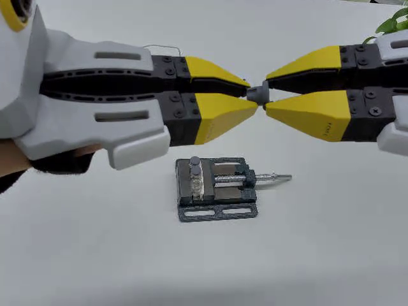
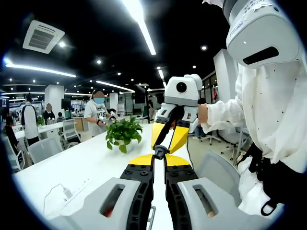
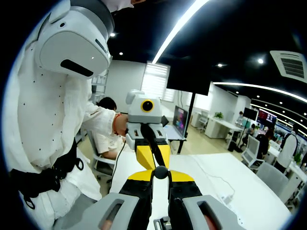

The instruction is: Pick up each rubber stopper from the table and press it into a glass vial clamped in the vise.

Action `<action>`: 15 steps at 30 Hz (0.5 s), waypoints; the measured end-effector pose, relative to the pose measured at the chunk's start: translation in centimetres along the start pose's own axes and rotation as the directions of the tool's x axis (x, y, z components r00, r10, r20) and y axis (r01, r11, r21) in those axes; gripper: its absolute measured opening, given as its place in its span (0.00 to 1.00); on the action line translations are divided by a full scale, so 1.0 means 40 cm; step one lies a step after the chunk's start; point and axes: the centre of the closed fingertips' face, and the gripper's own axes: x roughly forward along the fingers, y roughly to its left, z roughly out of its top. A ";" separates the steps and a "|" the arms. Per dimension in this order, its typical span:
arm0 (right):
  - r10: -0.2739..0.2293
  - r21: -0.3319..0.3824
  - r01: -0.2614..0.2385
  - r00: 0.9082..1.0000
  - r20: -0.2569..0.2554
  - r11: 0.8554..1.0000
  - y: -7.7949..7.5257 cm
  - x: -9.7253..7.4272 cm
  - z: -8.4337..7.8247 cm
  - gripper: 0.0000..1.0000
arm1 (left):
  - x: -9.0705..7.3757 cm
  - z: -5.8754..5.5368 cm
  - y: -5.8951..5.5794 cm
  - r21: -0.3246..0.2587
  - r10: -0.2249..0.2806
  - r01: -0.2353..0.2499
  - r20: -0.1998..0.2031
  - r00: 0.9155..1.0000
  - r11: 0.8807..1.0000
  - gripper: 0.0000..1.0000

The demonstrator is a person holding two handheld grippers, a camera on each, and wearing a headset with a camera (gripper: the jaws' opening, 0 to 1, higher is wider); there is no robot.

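Tip to tip above the white table [image 1: 95,255] — the left gripper [image 1: 254,95] and right gripper [image 1: 266,93] both pinch one grey rubber stopper [image 1: 258,94], jaws closed on it from opposite sides. Below them, the vise [image 1: 223,199] clamps a glass vial [image 1: 196,185] — a second stopper [image 1: 195,167] sits in its mouth.

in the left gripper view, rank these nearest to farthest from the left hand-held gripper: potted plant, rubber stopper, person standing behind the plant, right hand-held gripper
1. rubber stopper, at the left hand-held gripper's tips
2. right hand-held gripper, facing it just beyond
3. potted plant, left, on the table
4. person, standing beyond the plant
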 end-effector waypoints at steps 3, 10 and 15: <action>0.004 0.009 -0.004 1.000 -0.002 1.000 0.001 0.002 -0.002 0.05 | -0.001 -0.003 -0.001 -0.008 0.001 -0.001 0.006 1.000 1.000 0.03; 0.015 0.026 -0.015 1.000 -0.009 1.000 0.002 0.009 -0.012 0.05 | -0.006 -0.013 -0.002 -0.016 0.007 -0.007 0.016 1.000 1.000 0.03; 0.032 0.049 -0.031 0.999 -0.015 0.998 0.004 0.021 -0.026 0.05 | -0.013 -0.029 -0.002 -0.014 0.016 -0.016 0.013 1.000 1.000 0.04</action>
